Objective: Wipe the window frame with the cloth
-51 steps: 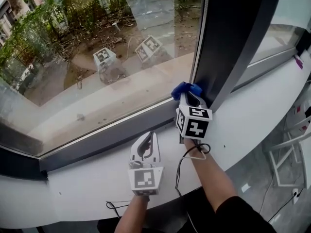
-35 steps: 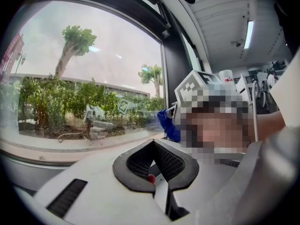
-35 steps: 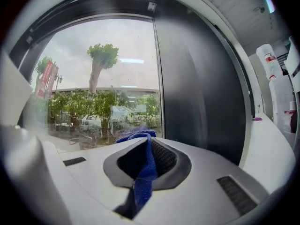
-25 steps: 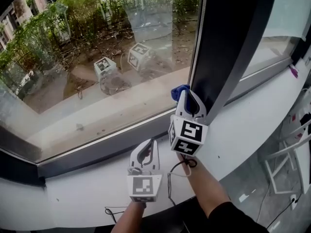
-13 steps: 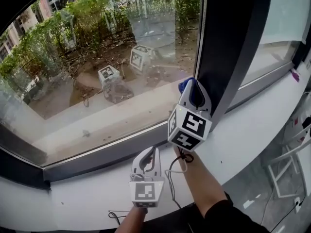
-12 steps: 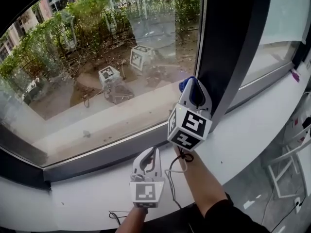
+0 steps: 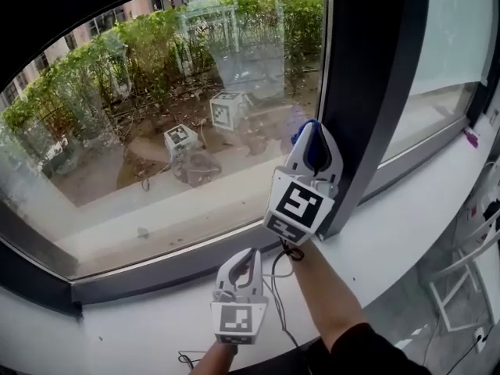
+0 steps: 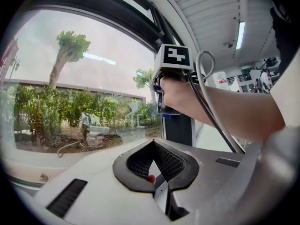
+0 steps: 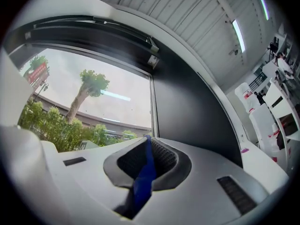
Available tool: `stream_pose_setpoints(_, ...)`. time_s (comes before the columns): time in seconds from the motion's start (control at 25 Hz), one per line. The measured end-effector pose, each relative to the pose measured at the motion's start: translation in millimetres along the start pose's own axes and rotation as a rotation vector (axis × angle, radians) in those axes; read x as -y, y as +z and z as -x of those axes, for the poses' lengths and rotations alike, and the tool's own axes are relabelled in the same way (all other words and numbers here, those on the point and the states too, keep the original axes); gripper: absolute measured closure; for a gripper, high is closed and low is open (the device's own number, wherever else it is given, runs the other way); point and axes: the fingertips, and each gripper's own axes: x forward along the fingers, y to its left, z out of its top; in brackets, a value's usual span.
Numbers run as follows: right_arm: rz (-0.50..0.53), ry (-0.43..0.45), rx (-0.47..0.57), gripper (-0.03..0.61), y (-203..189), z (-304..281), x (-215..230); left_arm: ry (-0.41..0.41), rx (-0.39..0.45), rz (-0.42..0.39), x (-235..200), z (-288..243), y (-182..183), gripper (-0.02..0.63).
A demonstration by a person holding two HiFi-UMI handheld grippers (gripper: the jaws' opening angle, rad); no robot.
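Against the dark window frame [image 7: 367, 92], the right tongs [image 7: 314, 127] pinched the evidently soft, light cloth [image 7: 299, 135] by a fold; the left tongs [image 7: 248, 255] hung closed, empty.

The right gripper [image 9: 147, 139] is pinching a blue cloth [image 9: 142, 182] tight between its two jaws. It is pointing at the dark window frame [image 9: 187, 109]. Green trees [image 9: 89, 86] are showing through the glass [image 9: 117, 104].

left claw [image 7: 251, 251]: white shell, black-white marker cube [image 7: 238, 323] | right claw [image 7: 312, 125]: same, black cable [image 7: 276, 286] | sleeve [image 7: 361, 351]: black
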Motion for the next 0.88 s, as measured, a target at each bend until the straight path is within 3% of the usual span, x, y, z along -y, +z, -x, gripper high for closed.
stream_pose_setpoints(0.2,0.02,-0.028,0.056,0.561,17,-8,0,-0.003,0.008,-0.004,-1,1,5,0.609)
stream_pose_setpoints(0.88,0.109,0.012,0.211,0.561,97,-34,-10,-0.012,0.074,0.071,-16,-6,42,0.609)
